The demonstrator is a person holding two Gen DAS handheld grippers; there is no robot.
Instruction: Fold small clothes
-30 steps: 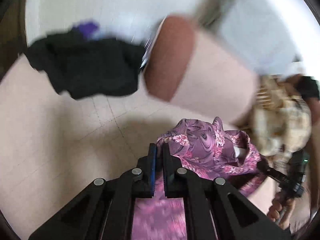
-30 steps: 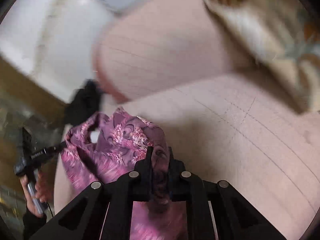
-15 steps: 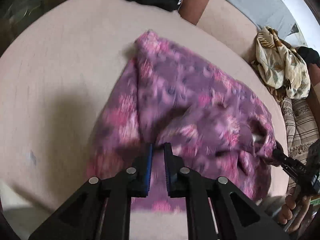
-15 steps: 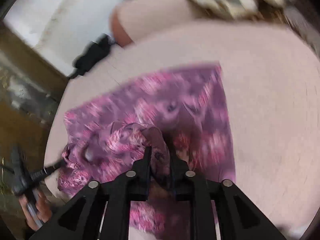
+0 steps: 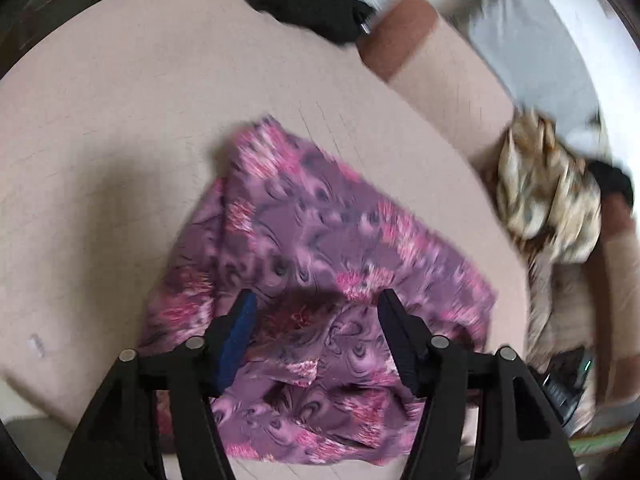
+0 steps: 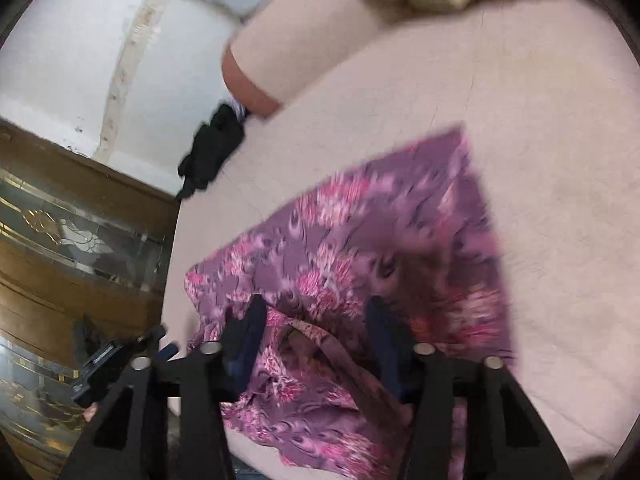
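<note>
Both claws have just let go. 1 second ago each pinched a corner of the purple floral garment (image 5: 320,240) and carried it above the pink bed sheet (image 5: 120,120); half a second ago it was landing, the pinches barely loosened. Now the left gripper (image 5: 316,312) has its jaws opening, well apart, with bunched cloth lying between them but neither pad pressing on it. The right gripper (image 6: 316,316) is opening too, its jaws a little less wide, with a rumpled fold of the same cloth loose in the gap.

That suggests the laying-out step is done: the garment is down on the bed and free, so the folding proper can begin, probably after the crumpled near edge is smoothed.

In the left wrist view the garment fills the centre and lower centre of the frame, reaching up to a point just above the middle, while its wrinkled near edge sits directly under and between the fingers. In the right wrist view it runs from the centre right down to the lower middle, again with the creased edge at the fingertips. A black garment (image 5: 300,4) lies at the top, and a beige patterned cloth (image 5: 548,196) at the right, both well apart.
</note>
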